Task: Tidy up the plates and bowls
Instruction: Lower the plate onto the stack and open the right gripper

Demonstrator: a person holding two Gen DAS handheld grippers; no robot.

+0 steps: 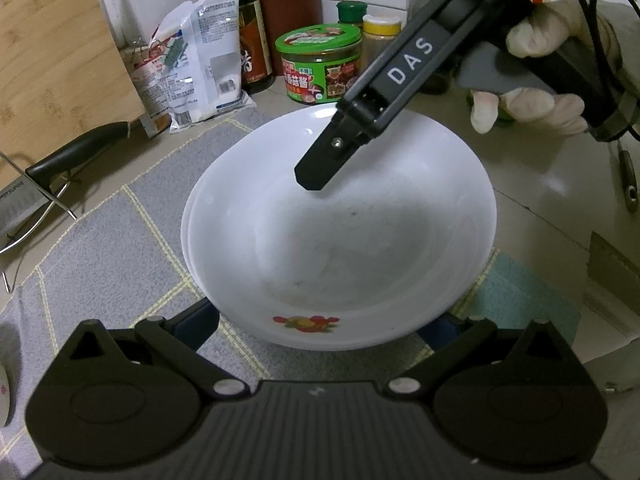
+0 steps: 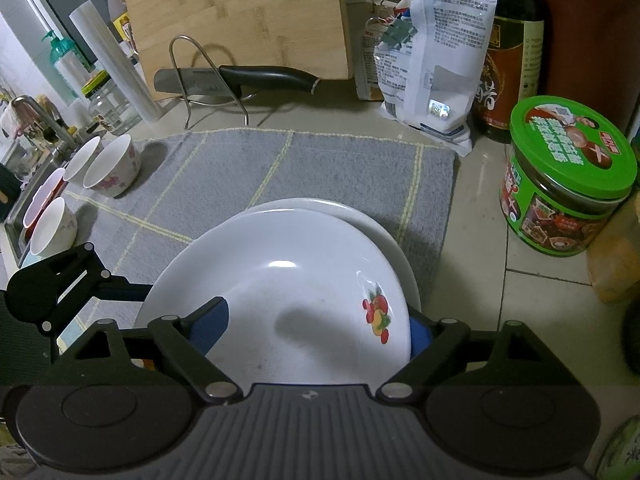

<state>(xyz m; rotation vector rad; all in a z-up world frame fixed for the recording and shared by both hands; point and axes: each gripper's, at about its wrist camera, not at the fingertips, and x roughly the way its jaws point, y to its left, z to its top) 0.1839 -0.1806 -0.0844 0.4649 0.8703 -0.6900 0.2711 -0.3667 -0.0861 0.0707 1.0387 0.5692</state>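
Simply white, fruit-printed plates (image 2: 280, 280)

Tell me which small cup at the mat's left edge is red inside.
The red-lined cup, second from the front of the four; the other three are white inside.

White fruit-printed plate (image 2: 280, 280), grey mat (image 2: 320, 160)

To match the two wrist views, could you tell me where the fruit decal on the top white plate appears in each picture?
Left wrist: the fruit decal sits low at centre, on the top white plate's near rim.
Right wrist: the decal sits right of centre, on the plate's right inner slope.
Shared landmark: the green-lidded jar.
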